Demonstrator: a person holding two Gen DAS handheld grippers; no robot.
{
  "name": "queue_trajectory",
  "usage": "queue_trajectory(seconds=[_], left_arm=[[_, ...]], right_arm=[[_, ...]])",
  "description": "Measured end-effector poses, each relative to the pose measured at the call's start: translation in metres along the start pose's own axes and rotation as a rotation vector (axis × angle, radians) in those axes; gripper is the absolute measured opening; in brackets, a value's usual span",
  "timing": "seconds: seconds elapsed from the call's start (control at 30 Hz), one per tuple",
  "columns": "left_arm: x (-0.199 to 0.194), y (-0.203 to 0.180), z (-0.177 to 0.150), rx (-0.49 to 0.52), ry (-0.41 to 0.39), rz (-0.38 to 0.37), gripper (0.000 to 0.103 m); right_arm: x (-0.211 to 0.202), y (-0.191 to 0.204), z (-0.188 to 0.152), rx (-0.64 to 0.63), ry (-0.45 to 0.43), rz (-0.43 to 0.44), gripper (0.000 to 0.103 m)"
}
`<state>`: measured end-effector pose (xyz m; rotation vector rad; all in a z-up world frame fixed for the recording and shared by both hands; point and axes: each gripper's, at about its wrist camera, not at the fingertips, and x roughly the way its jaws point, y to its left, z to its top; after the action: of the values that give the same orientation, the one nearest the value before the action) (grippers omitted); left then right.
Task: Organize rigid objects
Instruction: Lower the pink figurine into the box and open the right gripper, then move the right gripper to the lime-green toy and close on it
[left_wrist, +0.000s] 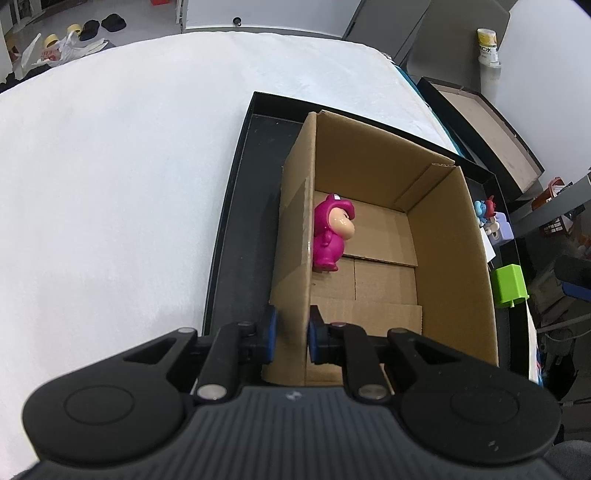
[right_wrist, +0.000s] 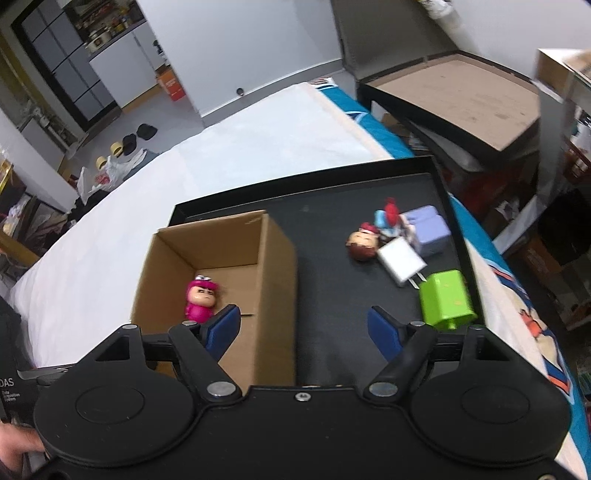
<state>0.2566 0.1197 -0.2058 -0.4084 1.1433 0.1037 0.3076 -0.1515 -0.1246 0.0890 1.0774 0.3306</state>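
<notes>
left tongs (left_wrist: 291, 330) pinch cardboard box (left_wrist: 295, 236) wall; right tongs (right_wrist: 303, 328) spread.

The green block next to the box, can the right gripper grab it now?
Probably yes. The right gripper is open and empty above the black tray, and the green block lies just ahead to its right with nothing between. The white charger beside it leaves room.

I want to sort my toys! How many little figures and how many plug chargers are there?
Figures: 3, the pink figure in the cardboard box, the brown-haired figure and the red and blue figure on the black tray.
Chargers: 3, the white charger, the green charger, the purple charger.
Total: 6
</notes>
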Motion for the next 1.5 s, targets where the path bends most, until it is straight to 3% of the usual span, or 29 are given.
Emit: queue_trajectory(seconds=[0.7, 0.97, 1.03, 1.23, 1.5], left_arm=[[0.004, -0.003, 0.001, -0.003, 0.013, 0.025, 0.015], [0.011, -0.010, 0.004, 0.045, 0.042, 0.049, 0.015], [0.014, -0.009, 0.006, 0.040, 0.053, 0.052, 0.015], [0.019, -0.005, 0.008, 0.028, 0.070, 0.048, 0.015], [0.022, -0.010, 0.009, 0.046, 0.077, 0.061, 0.015]], right_arm=[[-0.002, -0.079, -0.016, 0.081, -0.014, -0.052, 0.075], [0.028, -0.118, -0.027, 0.212, -0.056, -0.060, 0.055], [0.035, -0.123, -0.029, 0.233, -0.051, -0.061, 0.045], [0.051, -0.129, -0.023, 0.247, -0.058, -0.046, 0.040], [0.068, -0.132, -0.019, 0.208, -0.045, -0.093, 0.036]])
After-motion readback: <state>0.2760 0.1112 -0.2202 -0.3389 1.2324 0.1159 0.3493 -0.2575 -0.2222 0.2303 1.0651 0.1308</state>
